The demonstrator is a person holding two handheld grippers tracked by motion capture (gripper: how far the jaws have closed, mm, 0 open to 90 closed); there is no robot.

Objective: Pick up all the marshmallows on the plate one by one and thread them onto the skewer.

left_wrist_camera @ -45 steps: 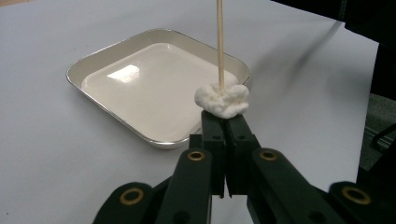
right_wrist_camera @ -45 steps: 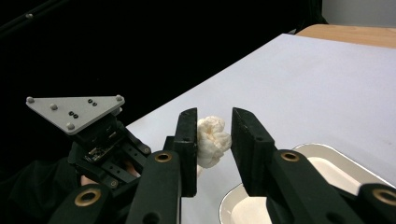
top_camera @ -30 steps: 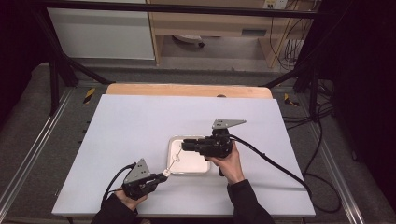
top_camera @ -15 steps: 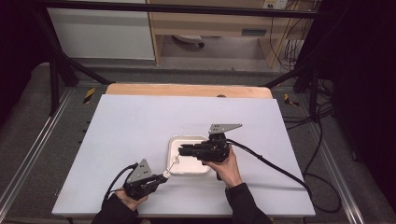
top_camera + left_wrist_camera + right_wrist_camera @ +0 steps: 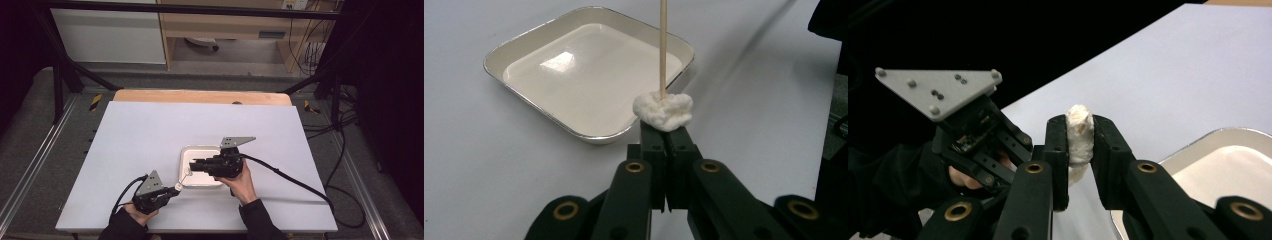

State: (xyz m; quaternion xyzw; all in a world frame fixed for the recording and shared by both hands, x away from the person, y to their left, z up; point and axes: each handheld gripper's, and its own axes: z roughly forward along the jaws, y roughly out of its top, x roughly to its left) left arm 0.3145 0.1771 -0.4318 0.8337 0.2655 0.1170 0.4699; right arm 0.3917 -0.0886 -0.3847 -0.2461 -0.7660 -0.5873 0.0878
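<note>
- Left gripper view: left gripper (image 5: 666, 145) fingers clamped on a skewer (image 5: 663, 47) carrying a white lump (image 5: 663, 111), beside the tray (image 5: 589, 75).
- Right gripper (image 5: 1081, 155) fingers squeeze a white piece (image 5: 1079, 132).

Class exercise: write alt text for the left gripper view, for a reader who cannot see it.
Two black jaws of the left gripper, closed together, hold a thin wooden skewer with a lumpy white marshmallow-like piece threaded on it. Behind lies an empty, shallow, cream-coloured rectangular tray with a metal rim, on a white table.
</note>
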